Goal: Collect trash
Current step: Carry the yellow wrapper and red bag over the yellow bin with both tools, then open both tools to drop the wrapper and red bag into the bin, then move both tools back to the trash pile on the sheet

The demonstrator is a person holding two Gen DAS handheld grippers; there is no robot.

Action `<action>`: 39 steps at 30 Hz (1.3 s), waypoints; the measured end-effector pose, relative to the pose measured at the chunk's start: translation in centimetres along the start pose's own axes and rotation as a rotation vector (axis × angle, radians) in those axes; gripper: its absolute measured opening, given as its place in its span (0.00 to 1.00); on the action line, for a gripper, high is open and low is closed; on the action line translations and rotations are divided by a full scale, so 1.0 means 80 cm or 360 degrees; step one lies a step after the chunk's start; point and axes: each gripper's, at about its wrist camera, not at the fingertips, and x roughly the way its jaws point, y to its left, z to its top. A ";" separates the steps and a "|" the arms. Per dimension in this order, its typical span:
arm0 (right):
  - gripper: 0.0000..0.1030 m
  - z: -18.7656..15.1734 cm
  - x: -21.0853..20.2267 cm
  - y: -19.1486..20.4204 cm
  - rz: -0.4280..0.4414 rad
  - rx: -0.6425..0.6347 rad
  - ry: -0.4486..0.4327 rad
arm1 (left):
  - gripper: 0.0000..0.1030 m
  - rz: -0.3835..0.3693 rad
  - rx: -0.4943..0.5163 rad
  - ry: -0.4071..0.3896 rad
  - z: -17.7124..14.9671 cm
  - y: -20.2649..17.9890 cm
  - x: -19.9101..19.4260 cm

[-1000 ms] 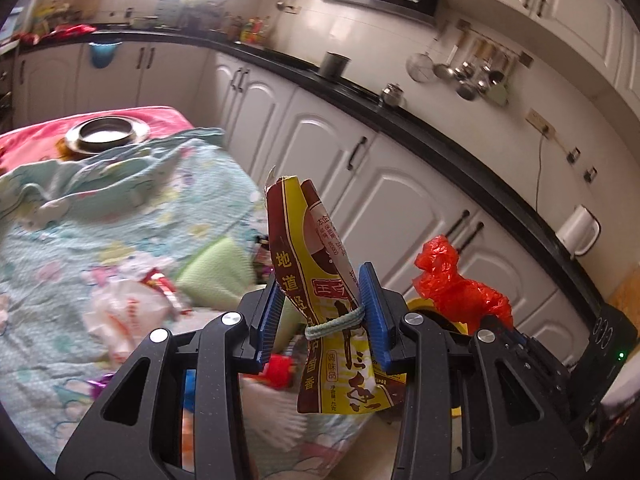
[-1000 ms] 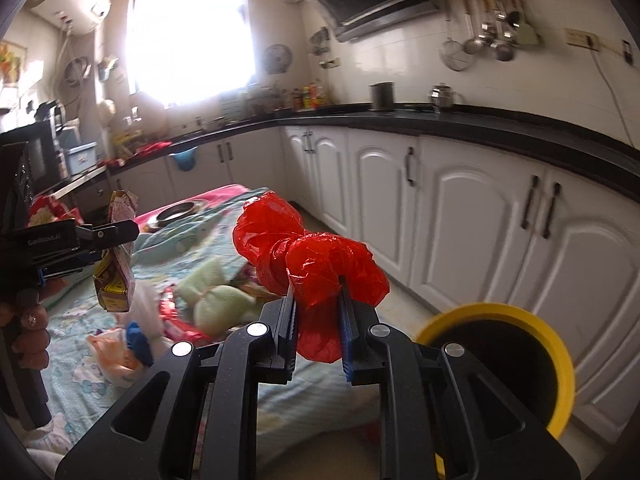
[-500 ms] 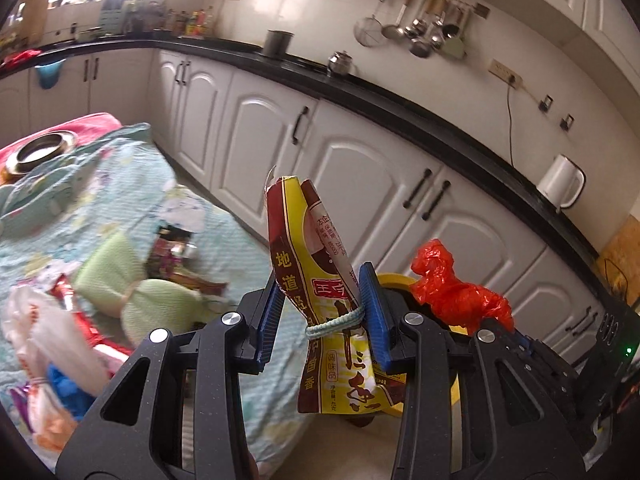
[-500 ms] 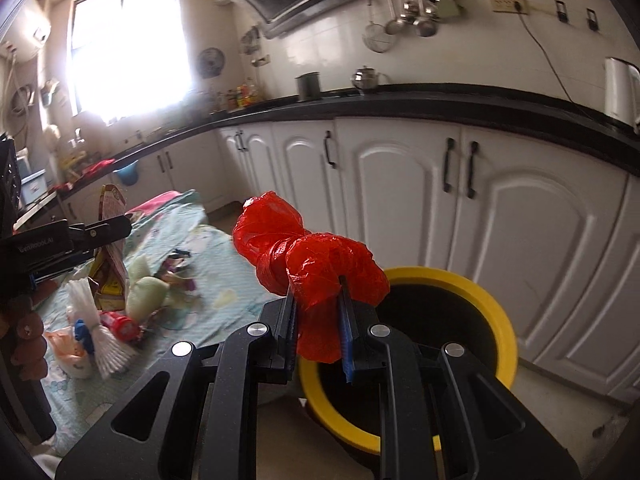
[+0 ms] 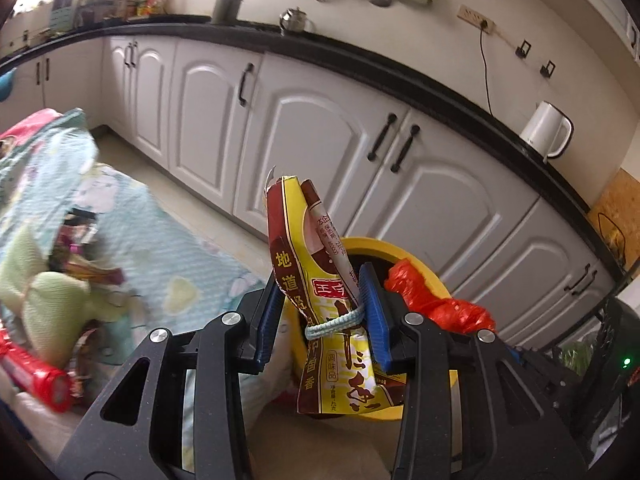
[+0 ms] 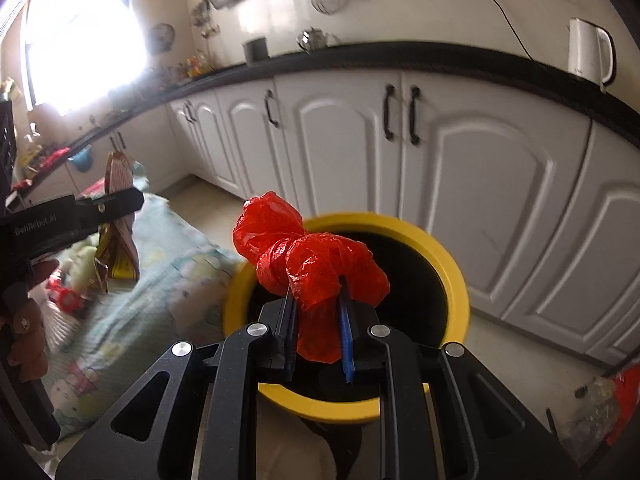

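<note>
Through the left view, the left tongs (image 5: 322, 312) are clamping an upright yellow seasoning packet (image 5: 320, 296), with the yellow bin (image 5: 416, 258) lying just beyond and below. Through the right view, the right tongs (image 6: 318, 320), nearly closed, are pinching a crumpled red plastic bag (image 6: 312, 256) directly over the bin's mouth, so this hand is sitting nearer the drop.

My left gripper (image 5: 322, 308) blocks most of the yellow bin (image 5: 416, 258): I see only an arc of its rim behind the seasoning packet (image 5: 320, 292) I clamp. The small print on that packet is too fine to read. The litter on the bedsheet (image 5: 172, 264) is smeared by blur, so I cannot name the pieces. In my right view the red plastic bag (image 6: 316, 264) pinched in my right gripper (image 6: 318, 320) covers the bin's near inside, and its bottom is lost in darkness. The clear wrapping (image 6: 596, 408) at the lower right is cut by the edge.
</note>
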 end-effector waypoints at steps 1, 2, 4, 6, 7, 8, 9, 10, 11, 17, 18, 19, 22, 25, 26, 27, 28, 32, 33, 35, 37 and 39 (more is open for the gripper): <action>0.16 -0.002 0.005 -0.004 -0.0014 0.0015 0.0026 | 0.30 -0.0007 0.0002 0.0010 0.000 -0.003 0.005; 0.16 -0.004 0.010 -0.008 -0.0023 0.0031 0.0047 | 0.30 -0.0022 0.0008 0.0026 0.001 -0.006 0.013; 0.16 -0.007 0.017 -0.012 -0.0035 0.0041 0.0081 | 0.30 -0.0039 0.0018 0.0049 0.002 -0.012 0.025; 0.16 -0.011 0.023 -0.016 -0.0047 0.0048 0.0110 | 0.30 -0.0048 0.0028 0.0077 0.004 -0.018 0.041; 0.16 -0.013 0.026 -0.018 -0.0048 0.0055 0.0125 | 0.30 -0.0053 0.0031 0.0088 0.004 -0.019 0.045; 0.16 -0.014 0.029 -0.019 -0.0049 0.0061 0.0136 | 0.30 -0.0060 0.0034 0.0107 0.004 -0.021 0.053; 0.16 -0.016 0.032 -0.020 -0.0052 0.0067 0.0151 | 0.30 -0.0063 0.0037 0.0124 0.004 -0.022 0.060; 0.16 -0.016 0.034 -0.021 -0.0052 0.0070 0.0159 | 0.30 -0.0069 0.0041 0.0149 0.003 -0.024 0.068; 0.16 -0.017 0.036 -0.023 -0.0047 0.0081 0.0166 | 0.30 -0.0070 0.0040 0.0166 0.003 -0.025 0.075; 0.34 -0.020 0.038 -0.029 -0.0077 0.0122 0.0179 | 0.53 -0.0090 0.0015 0.0250 0.003 -0.026 0.102; 0.42 -0.019 0.037 -0.031 -0.0088 0.0133 0.0176 | 0.59 -0.0102 0.0007 0.0256 0.003 -0.024 0.103; 0.45 -0.019 0.036 -0.033 -0.0090 0.0144 0.0168 | 0.60 -0.0108 0.0002 0.0257 0.003 -0.023 0.102; 0.51 -0.016 0.030 -0.037 -0.0113 0.0165 0.0125 | 0.69 -0.0111 -0.0028 0.0256 0.004 -0.016 0.095; 0.58 -0.012 0.021 -0.039 -0.0109 0.0182 0.0067 | 0.83 -0.0105 -0.0052 0.0231 0.005 -0.009 0.081; 0.59 -0.011 0.017 -0.038 -0.0096 0.0186 0.0043 | 0.85 -0.0090 -0.0056 0.0215 0.005 -0.006 0.074; 0.60 -0.009 0.014 -0.036 -0.0087 0.0186 0.0029 | 0.89 -0.0072 -0.0064 0.0200 0.005 -0.002 0.066; 0.60 -0.008 0.011 -0.034 -0.0072 0.0186 0.0012 | 0.89 -0.0058 -0.0078 0.0180 0.006 0.002 0.058; 0.63 -0.002 -0.003 -0.019 0.0004 0.0159 -0.0061 | 0.89 0.0025 -0.0124 0.0099 0.007 0.023 0.023; 0.63 -0.001 -0.005 -0.015 0.0019 0.0150 -0.0074 | 0.89 0.0051 -0.0133 0.0075 0.007 0.030 0.012; 0.63 0.003 -0.013 -0.004 0.0062 0.0126 -0.0111 | 0.89 0.0094 -0.0144 0.0022 0.006 0.042 -0.011; 0.63 0.007 -0.019 0.006 0.0094 0.0096 -0.0145 | 0.89 0.0145 -0.0139 -0.0030 0.003 0.051 -0.031; 0.63 0.011 -0.027 0.020 0.0144 0.0053 -0.0187 | 0.89 0.0175 -0.0141 -0.0071 0.002 0.058 -0.047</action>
